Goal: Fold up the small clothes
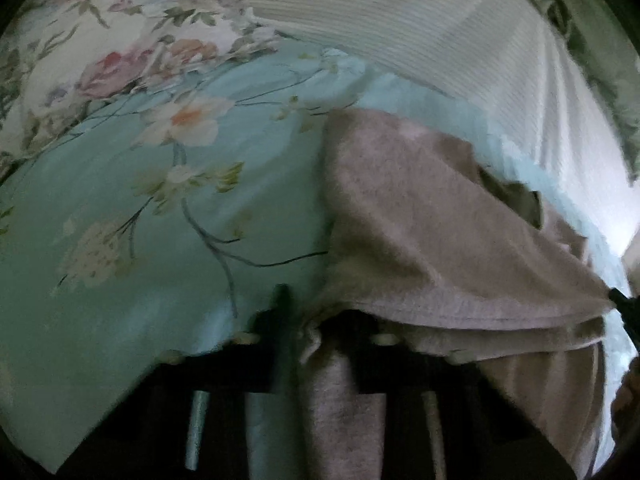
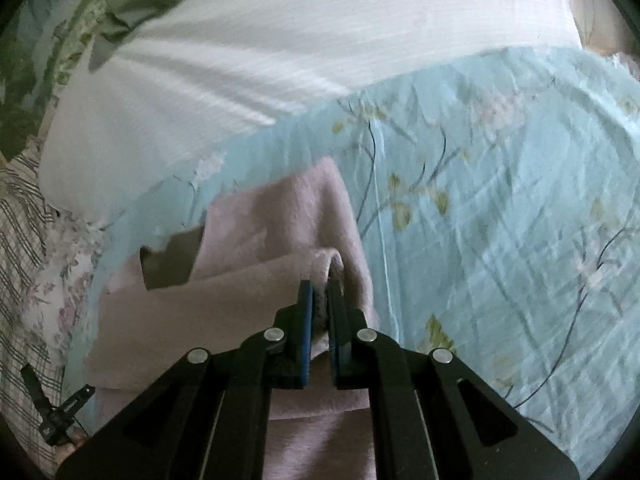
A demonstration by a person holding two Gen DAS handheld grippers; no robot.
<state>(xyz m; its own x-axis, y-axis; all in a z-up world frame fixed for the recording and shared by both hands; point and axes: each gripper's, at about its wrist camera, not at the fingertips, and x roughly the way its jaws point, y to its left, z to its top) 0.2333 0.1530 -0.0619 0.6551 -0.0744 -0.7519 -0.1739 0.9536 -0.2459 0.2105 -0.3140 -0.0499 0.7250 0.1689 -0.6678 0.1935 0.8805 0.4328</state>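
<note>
On my right cam I see the right gripper [image 2: 319,292] clamped on a raised fold of the pink cloth [image 2: 224,288], which lies on the light-blue floral bedsheet [image 2: 500,200] near a white ribbed blanket [image 2: 240,60]. Left cam is dark and blurry: left gripper [image 1: 316,332] closed, pink fabric pinched btw its fingers. No readable text or label anywhere.

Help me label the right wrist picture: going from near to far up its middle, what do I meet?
right gripper shut on the pink garment → light blue floral bedsheet → white ribbed blanket
</note>
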